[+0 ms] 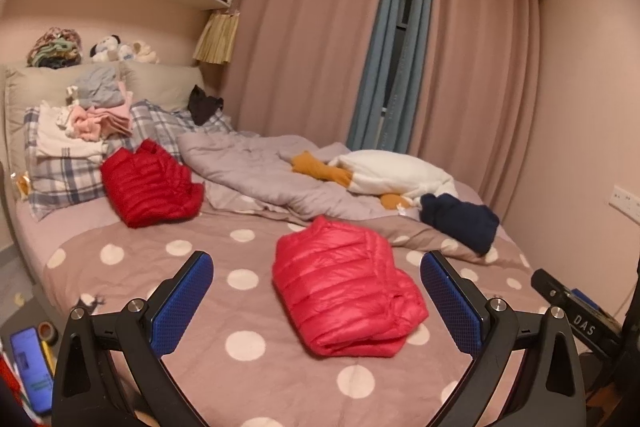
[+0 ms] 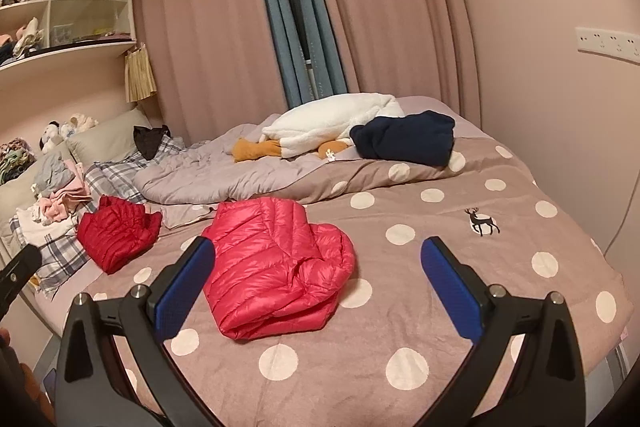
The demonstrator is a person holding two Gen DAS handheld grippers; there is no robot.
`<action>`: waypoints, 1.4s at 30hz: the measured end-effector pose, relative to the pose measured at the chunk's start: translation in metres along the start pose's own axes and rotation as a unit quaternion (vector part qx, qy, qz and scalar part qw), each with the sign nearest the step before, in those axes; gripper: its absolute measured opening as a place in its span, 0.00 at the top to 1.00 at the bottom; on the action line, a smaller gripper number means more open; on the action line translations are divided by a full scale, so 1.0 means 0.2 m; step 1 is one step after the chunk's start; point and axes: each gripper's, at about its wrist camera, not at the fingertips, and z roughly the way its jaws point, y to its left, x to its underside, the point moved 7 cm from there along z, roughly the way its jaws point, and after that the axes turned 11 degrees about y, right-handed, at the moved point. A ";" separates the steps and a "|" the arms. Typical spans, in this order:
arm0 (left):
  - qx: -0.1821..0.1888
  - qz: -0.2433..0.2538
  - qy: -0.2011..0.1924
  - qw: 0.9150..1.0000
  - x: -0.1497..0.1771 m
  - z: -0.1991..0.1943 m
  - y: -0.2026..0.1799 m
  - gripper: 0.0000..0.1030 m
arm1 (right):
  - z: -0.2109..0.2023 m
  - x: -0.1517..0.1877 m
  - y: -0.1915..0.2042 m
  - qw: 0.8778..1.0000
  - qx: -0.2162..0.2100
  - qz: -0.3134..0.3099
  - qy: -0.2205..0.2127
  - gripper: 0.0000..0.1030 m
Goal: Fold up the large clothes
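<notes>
The fingers [image 1: 188, 303] of the left gripper [image 1: 316, 303] and of the right gripper [image 2: 318, 291] were spread wide and held nothing, both poised above the polka-dot bed cover [image 2: 480, 267], where the pink down jacket [image 1: 344, 287] lay in a loose fold just ahead of them. That slippery, puffy bundle would probably spring open if lifted by one layer. The rumpled grey quilt [image 1: 256, 167], darker red jacket [image 1: 150, 183] and navy garment [image 1: 460, 221] crowded the far side.
</notes>
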 end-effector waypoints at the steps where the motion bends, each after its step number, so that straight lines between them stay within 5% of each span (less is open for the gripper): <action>1: 0.000 0.002 0.001 1.000 0.00 0.00 0.00 0.01 | 0.00 0.00 0.00 1.000 0.001 0.001 0.001 0.00; 42: 0.009 -0.005 0.010 1.000 0.00 0.08 0.03 0.01 | 0.06 -0.01 0.01 1.000 0.014 -0.013 0.014 0.00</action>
